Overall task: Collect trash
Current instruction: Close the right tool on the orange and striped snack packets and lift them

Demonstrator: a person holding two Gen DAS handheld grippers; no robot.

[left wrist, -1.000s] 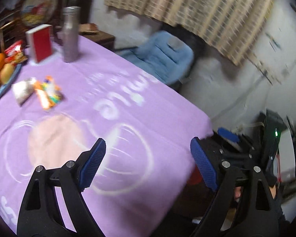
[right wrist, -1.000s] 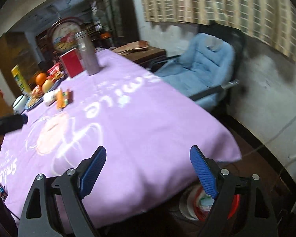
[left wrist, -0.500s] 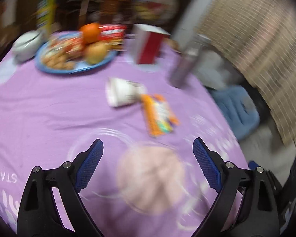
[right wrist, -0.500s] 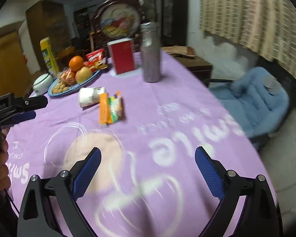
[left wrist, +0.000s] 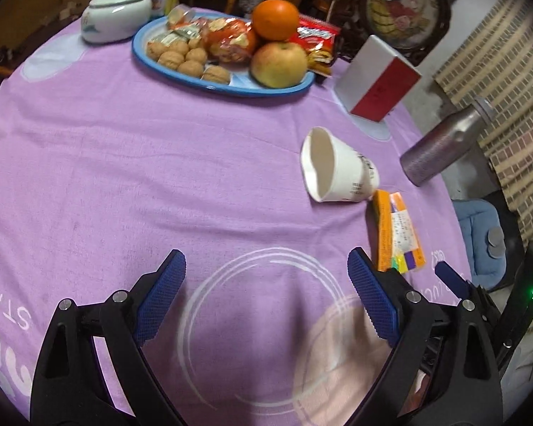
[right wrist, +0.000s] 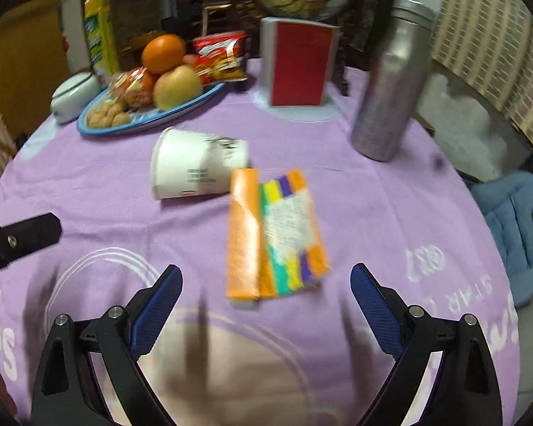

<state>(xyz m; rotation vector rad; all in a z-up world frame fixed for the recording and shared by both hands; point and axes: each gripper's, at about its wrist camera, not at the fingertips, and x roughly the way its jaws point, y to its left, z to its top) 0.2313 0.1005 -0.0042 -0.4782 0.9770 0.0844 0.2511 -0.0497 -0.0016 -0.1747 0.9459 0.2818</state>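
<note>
A white paper cup [left wrist: 337,172] lies on its side on the purple tablecloth, also in the right wrist view [right wrist: 195,167]. A flattened orange and multicoloured carton [left wrist: 398,236] lies beside it, touching the cup's base [right wrist: 273,238]. My left gripper [left wrist: 266,294] is open and empty above the cloth, the cup ahead to its right. My right gripper [right wrist: 264,305] is open and empty, with the carton just ahead between its fingers. The left gripper's body [right wrist: 17,239] shows at the right wrist view's left edge.
A blue plate [left wrist: 167,69] holds walnuts, an apple, an orange and snack packs. A white lidded pot [left wrist: 115,12], a red and white box [left wrist: 376,81] and a metal bottle [right wrist: 394,81] stand at the back. A blue chair [right wrist: 515,220] sits beyond the table's right edge.
Both grippers swung from the table's right edge and chair toward the table's middle. The cup and carton are now close in front. Both stay open.
</note>
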